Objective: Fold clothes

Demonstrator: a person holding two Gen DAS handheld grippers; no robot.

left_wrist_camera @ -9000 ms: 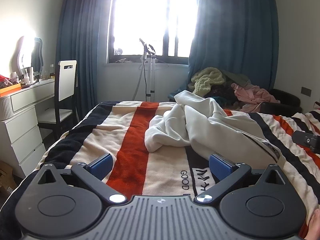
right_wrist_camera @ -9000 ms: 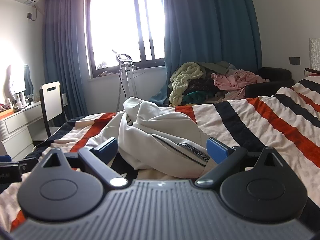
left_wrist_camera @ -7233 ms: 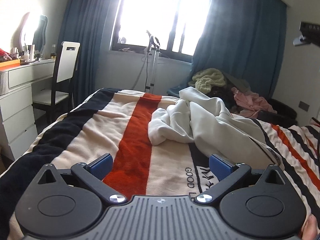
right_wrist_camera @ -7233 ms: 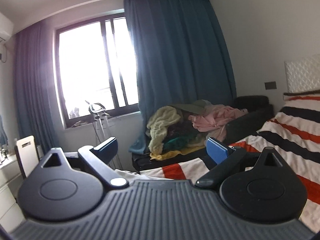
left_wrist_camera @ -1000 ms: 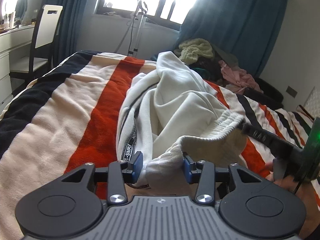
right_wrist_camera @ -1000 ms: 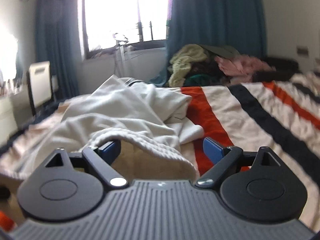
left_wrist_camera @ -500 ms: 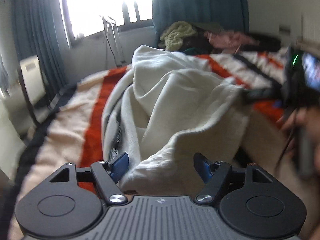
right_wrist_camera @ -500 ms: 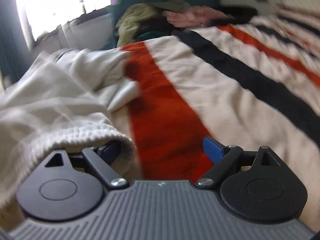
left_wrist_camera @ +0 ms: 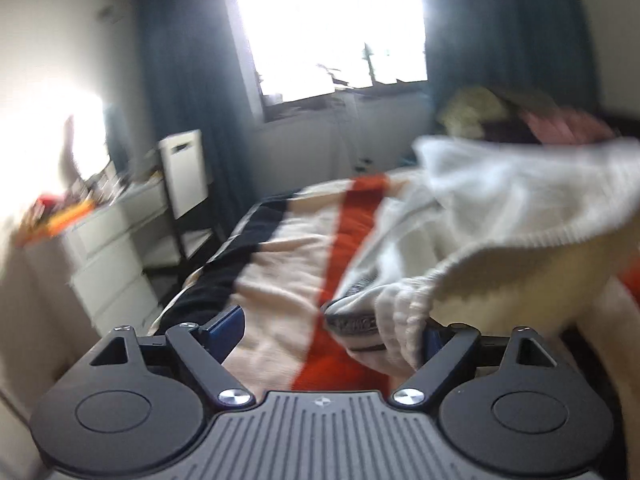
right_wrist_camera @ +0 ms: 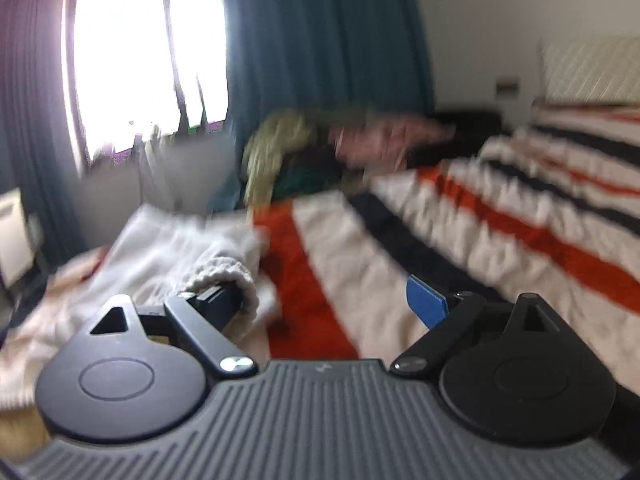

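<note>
The white garment lies bunched on the striped bed, and its ribbed hem is lifted off the blanket between the two tools. In the left wrist view the knit edge sweeps down from the upper right and drapes over the right-hand finger of the left tongs; a dark printed band of the cloth sits just beside that finger. The left tongs have just been opening and now stand spread wide, the far blue pad clear of any cloth, so the fabric hangs on one finger rather than being pinched.

In the right wrist view the same ribbed hem curls over the left-hand finger of the right tongs. These tongs are spread too, with the blue pad on the other side bare above the orange stripe of the blanket.

Beyond the foot of the bed a heap of other clothes, yellowish, green and pink, is piled below the blue curtain. The bright window fills the far wall. To the left stand a white chair and a white dresser with blurred clutter on top. Both views are smeared by motion.
</note>
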